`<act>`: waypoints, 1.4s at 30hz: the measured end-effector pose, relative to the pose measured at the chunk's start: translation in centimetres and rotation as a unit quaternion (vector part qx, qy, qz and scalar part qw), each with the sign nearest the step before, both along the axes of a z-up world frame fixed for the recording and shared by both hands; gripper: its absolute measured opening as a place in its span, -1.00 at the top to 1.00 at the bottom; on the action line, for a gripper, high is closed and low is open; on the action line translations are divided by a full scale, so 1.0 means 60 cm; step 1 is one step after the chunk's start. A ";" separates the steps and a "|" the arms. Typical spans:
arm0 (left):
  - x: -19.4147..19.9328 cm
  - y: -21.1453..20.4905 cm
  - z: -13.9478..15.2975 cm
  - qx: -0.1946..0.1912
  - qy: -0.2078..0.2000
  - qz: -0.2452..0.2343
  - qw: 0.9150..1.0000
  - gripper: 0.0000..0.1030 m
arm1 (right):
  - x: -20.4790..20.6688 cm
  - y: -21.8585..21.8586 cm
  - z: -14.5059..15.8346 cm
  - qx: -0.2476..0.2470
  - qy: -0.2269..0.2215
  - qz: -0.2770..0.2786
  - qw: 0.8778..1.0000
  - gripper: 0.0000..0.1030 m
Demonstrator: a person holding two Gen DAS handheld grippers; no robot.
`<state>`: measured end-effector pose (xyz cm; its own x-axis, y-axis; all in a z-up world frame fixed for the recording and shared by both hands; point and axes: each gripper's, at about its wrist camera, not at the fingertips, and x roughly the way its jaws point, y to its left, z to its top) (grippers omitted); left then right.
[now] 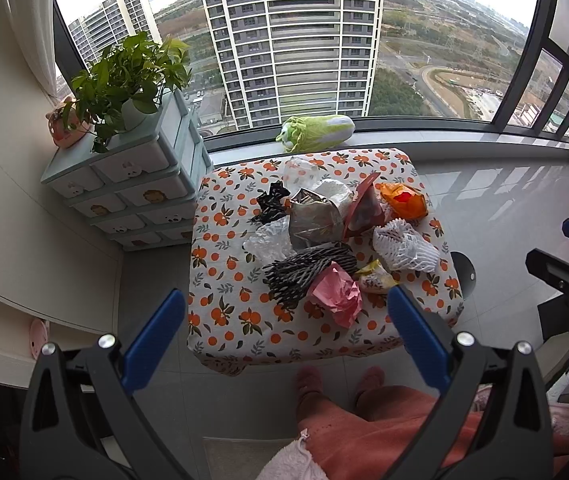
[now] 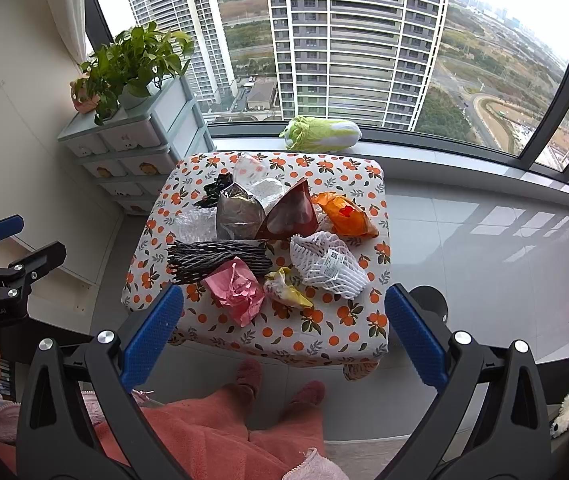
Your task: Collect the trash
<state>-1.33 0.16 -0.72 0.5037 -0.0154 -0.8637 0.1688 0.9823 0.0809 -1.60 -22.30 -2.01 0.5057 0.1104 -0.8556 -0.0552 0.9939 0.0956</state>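
Note:
A pile of trash lies on a small table with an orange-print cloth (image 1: 244,320) (image 2: 324,336). It holds a pink wrapper (image 1: 334,292) (image 2: 236,290), black foam netting (image 1: 304,272) (image 2: 212,260), white foam netting (image 1: 404,246) (image 2: 324,264), an orange bag (image 1: 404,200) (image 2: 344,212), a silver bag (image 1: 314,216) (image 2: 238,216), a dark red pouch (image 1: 364,208) (image 2: 290,214) and a yellow wrapper (image 1: 374,278) (image 2: 284,288). My left gripper (image 1: 284,320) is open and empty, above the table's near edge. My right gripper (image 2: 284,320) is open and empty, likewise held back from the pile.
A drawer cabinet (image 1: 132,184) (image 2: 132,148) with a potted plant (image 1: 128,76) (image 2: 136,64) stands left of the table. A cabbage plush (image 1: 316,132) (image 2: 320,132) lies on the window sill. A dark round bin (image 1: 464,272) (image 2: 428,300) sits right of the table. The person's feet (image 1: 336,380) are below.

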 end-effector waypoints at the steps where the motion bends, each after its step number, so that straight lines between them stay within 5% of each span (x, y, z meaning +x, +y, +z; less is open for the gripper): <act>1: 0.005 -0.002 -0.001 0.000 0.001 0.000 1.000 -0.95 | 0.003 -0.002 0.001 0.000 0.000 0.000 1.000 -0.89; 25: 0.021 -0.014 -0.017 -0.012 0.016 -0.011 1.000 -0.95 | 0.014 -0.012 -0.019 -0.006 0.008 -0.003 1.000 -0.89; 34: 0.043 -0.021 -0.089 -0.031 0.051 -0.020 0.998 -0.95 | 0.033 -0.011 -0.073 -0.013 0.023 -0.004 1.000 -0.89; 42: 0.081 -0.004 -0.189 -0.019 0.061 -0.010 0.998 -0.95 | 0.067 0.035 -0.161 0.004 0.036 0.057 0.998 -0.89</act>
<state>3.51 -0.10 -12.08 0.3950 -0.0586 -0.9168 0.1953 0.9805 0.0215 2.43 -20.20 -11.64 0.4259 0.1707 -0.8885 -0.1613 0.9806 0.1111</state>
